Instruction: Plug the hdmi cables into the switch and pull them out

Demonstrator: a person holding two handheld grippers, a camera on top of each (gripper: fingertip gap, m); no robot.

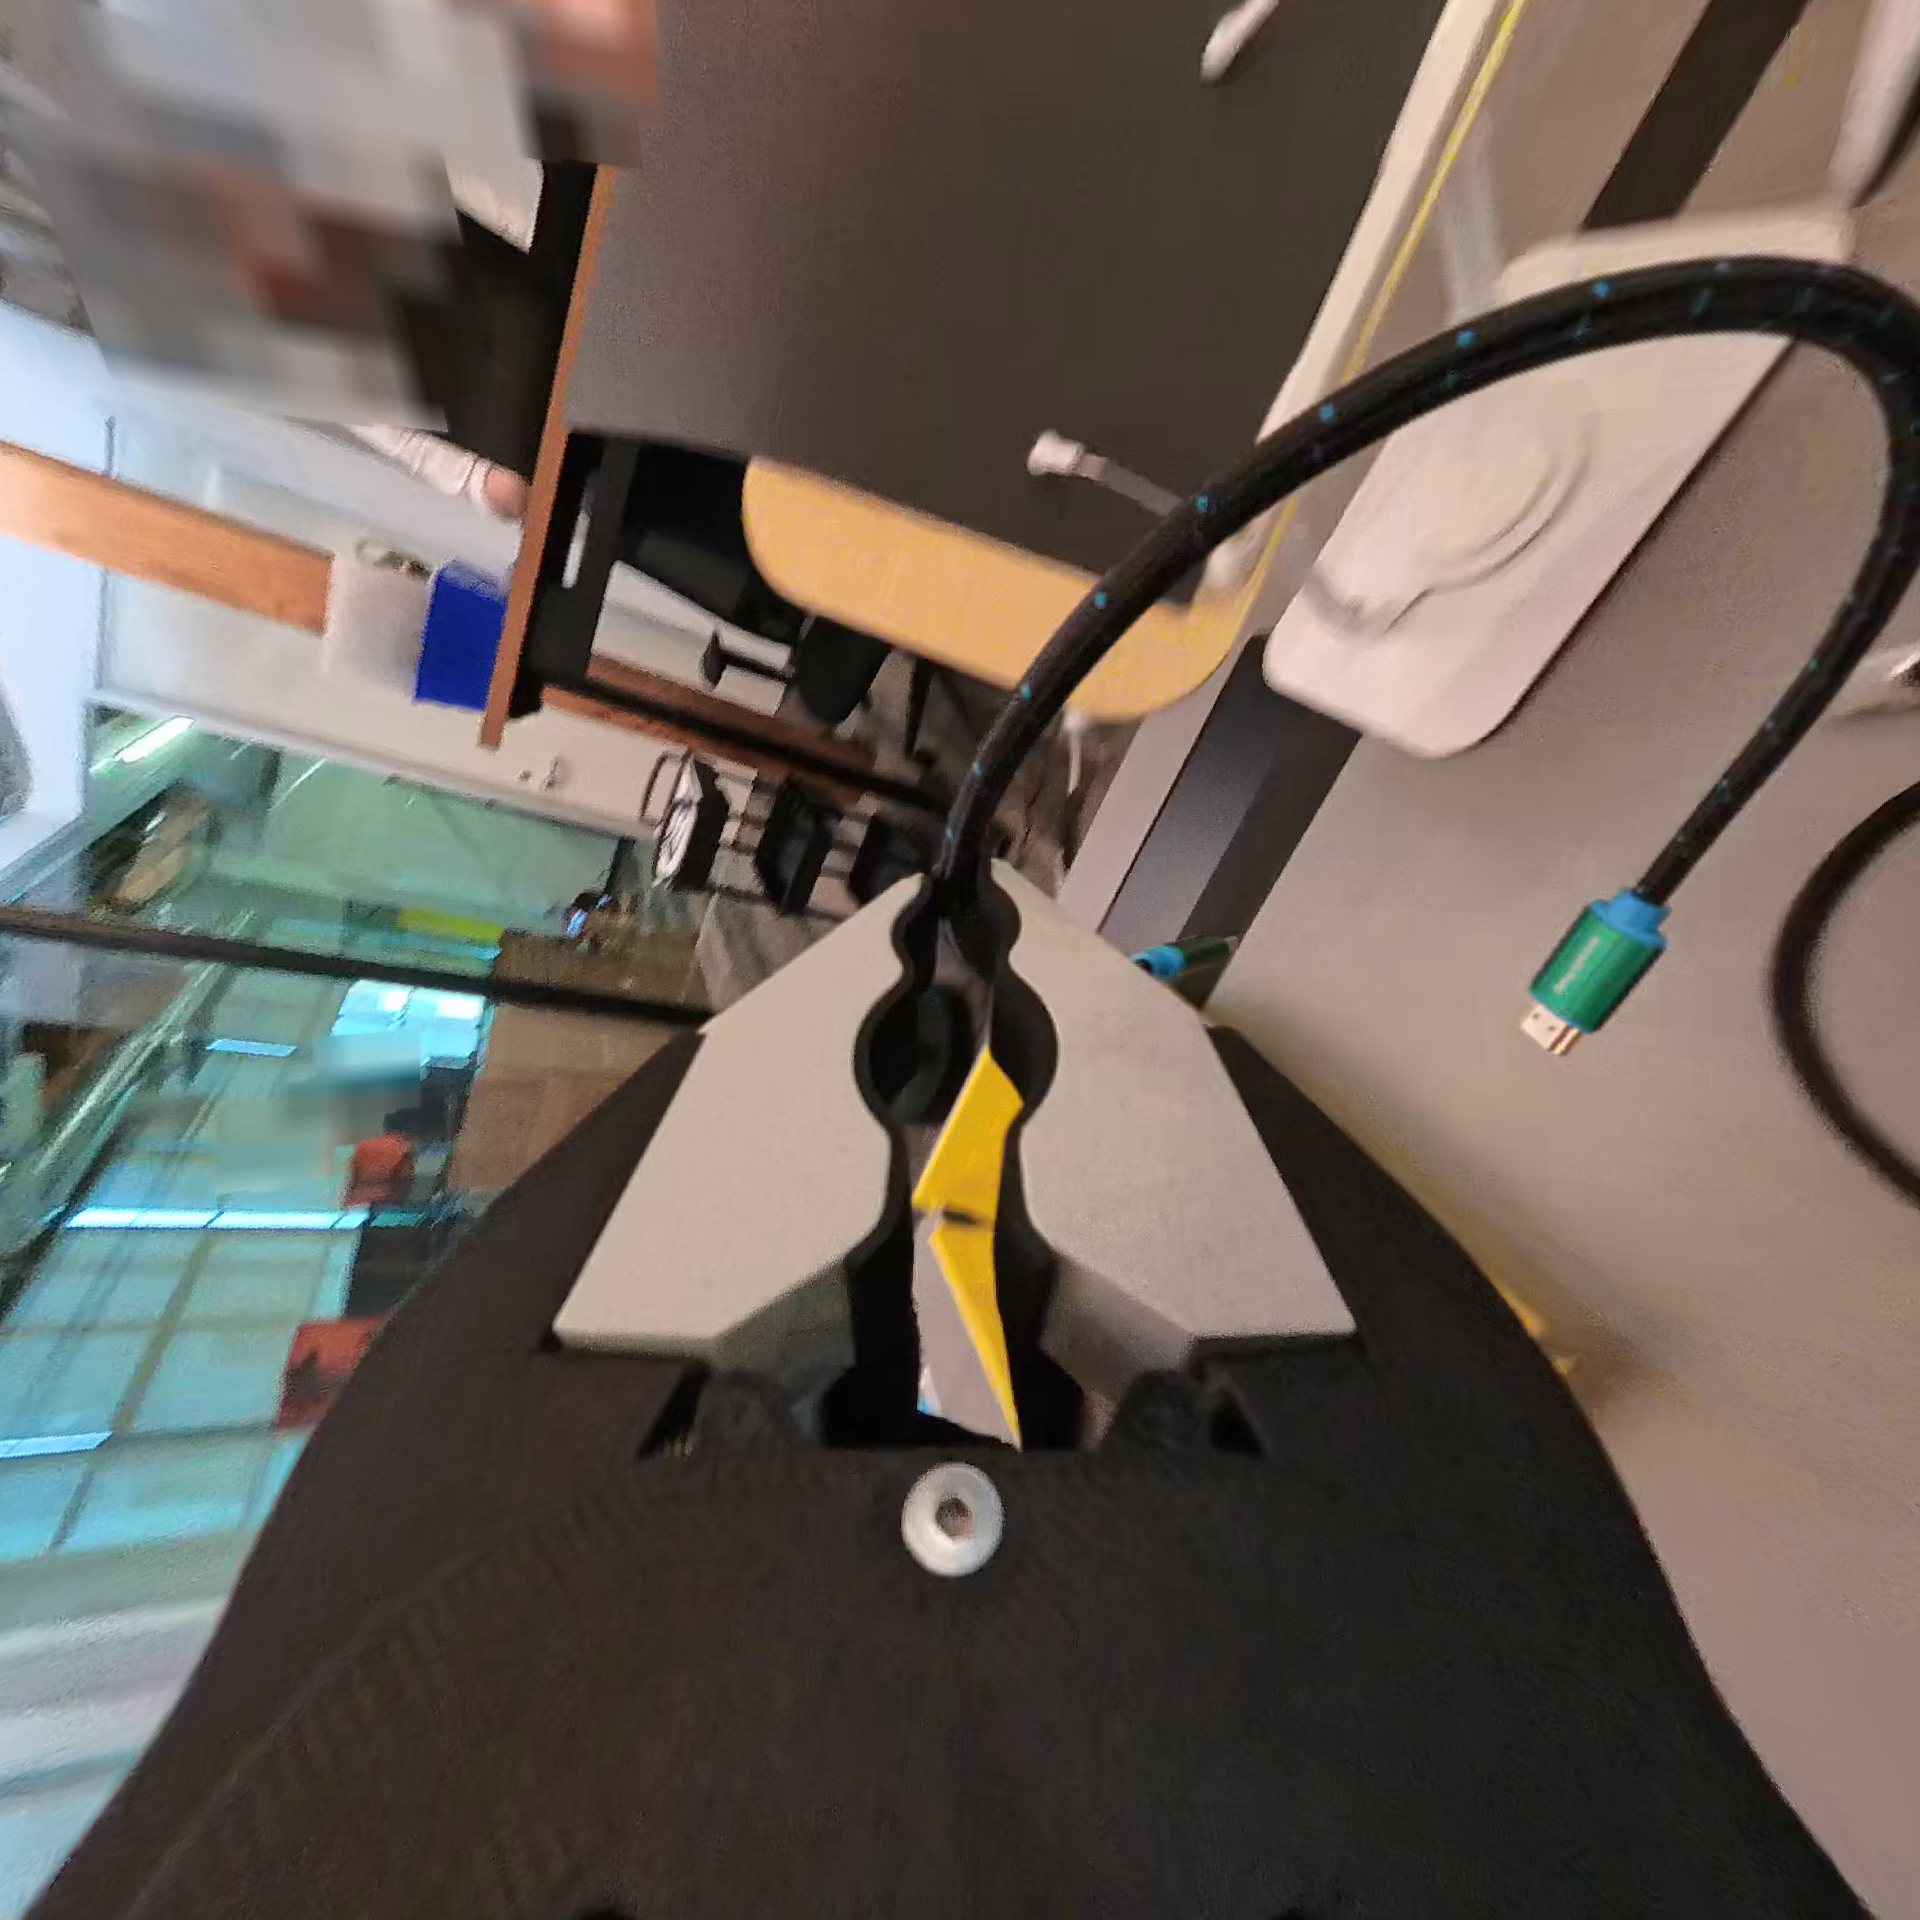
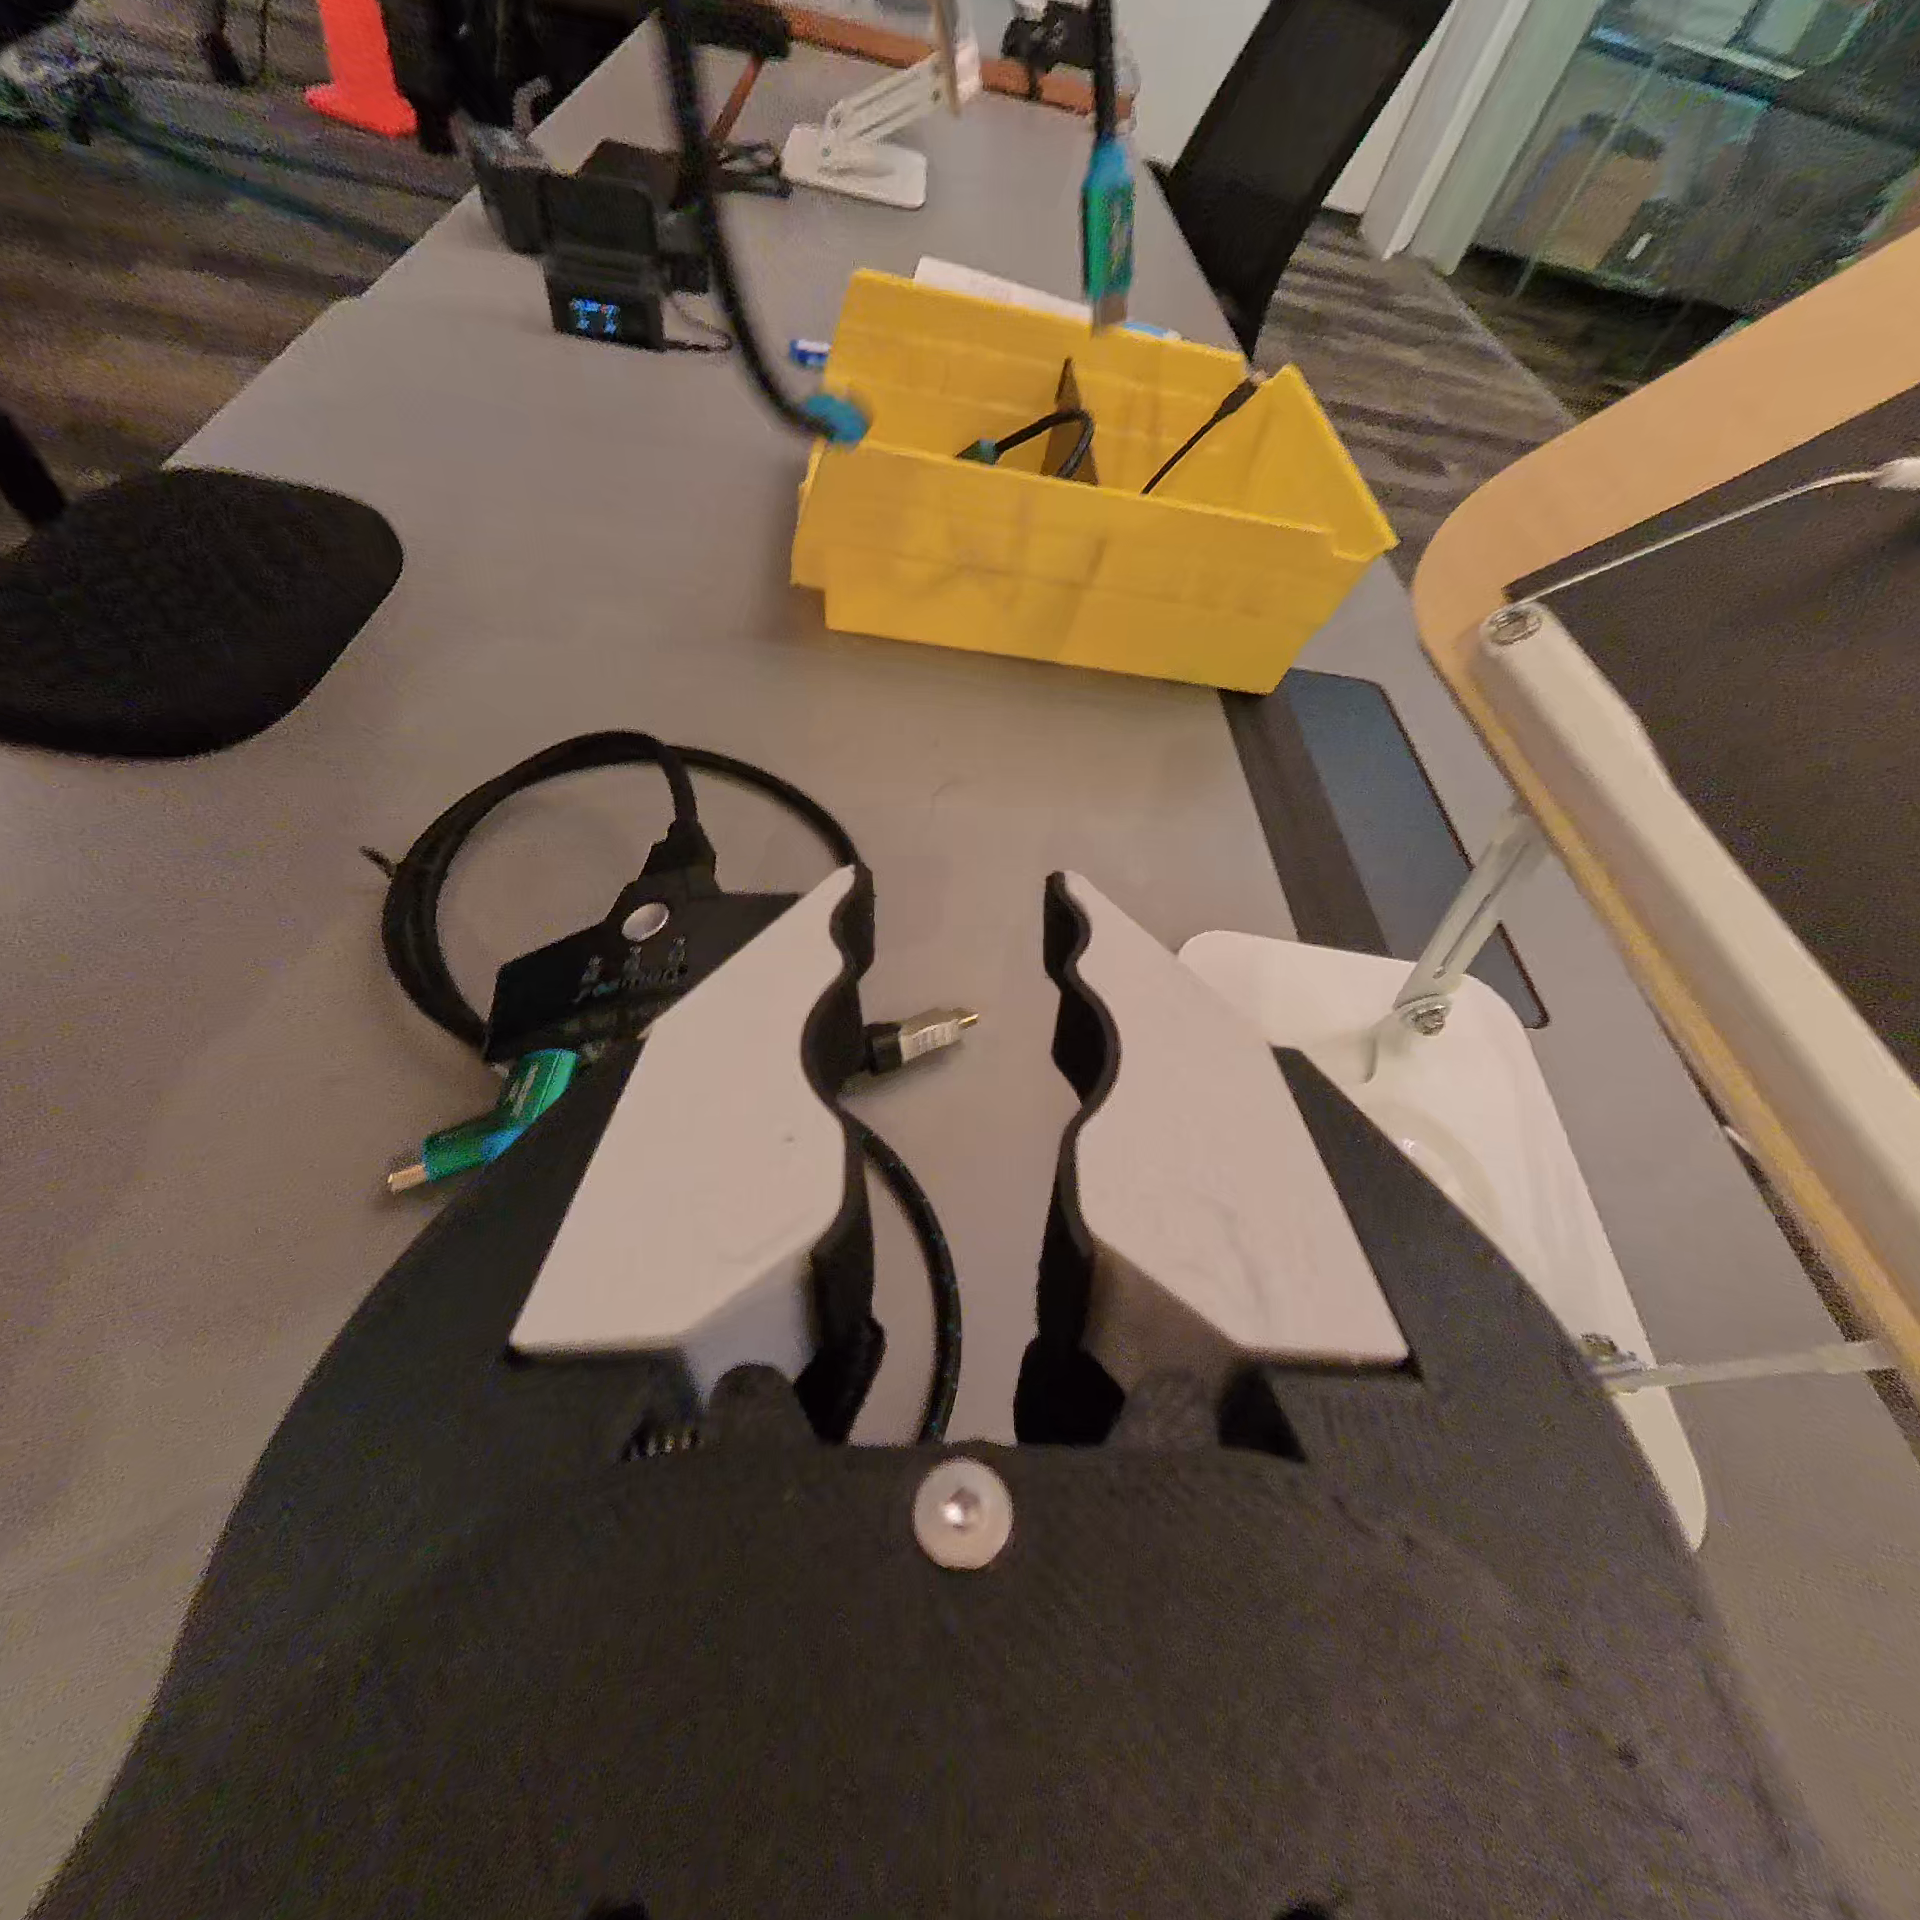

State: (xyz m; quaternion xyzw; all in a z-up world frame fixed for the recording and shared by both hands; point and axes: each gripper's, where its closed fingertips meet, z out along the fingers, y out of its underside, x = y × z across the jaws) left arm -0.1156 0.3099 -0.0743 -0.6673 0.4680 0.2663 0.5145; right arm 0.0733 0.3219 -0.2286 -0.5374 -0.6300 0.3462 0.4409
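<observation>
Long grey matte table (image 2: 582, 582), black office chair (image 2: 1288, 156) behind it, patterned grey carpet (image 2: 1455, 353); glass partition walls (image 2: 1714, 156), orange traffic cone (image 2: 358, 68)

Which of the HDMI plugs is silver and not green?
The silver metal plug on the grey table, between the open right gripper's fingers in view. The green-shelled plugs lie beside the black switch.

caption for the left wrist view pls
Left gripper jaws shut on black braided HDMI cable, its green plug dangling above the grey table.

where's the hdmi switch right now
In the right wrist view, the black hdmi switch lies flat on the grey table, just left of the open right gripper, inside a coiled black cable.
</observation>
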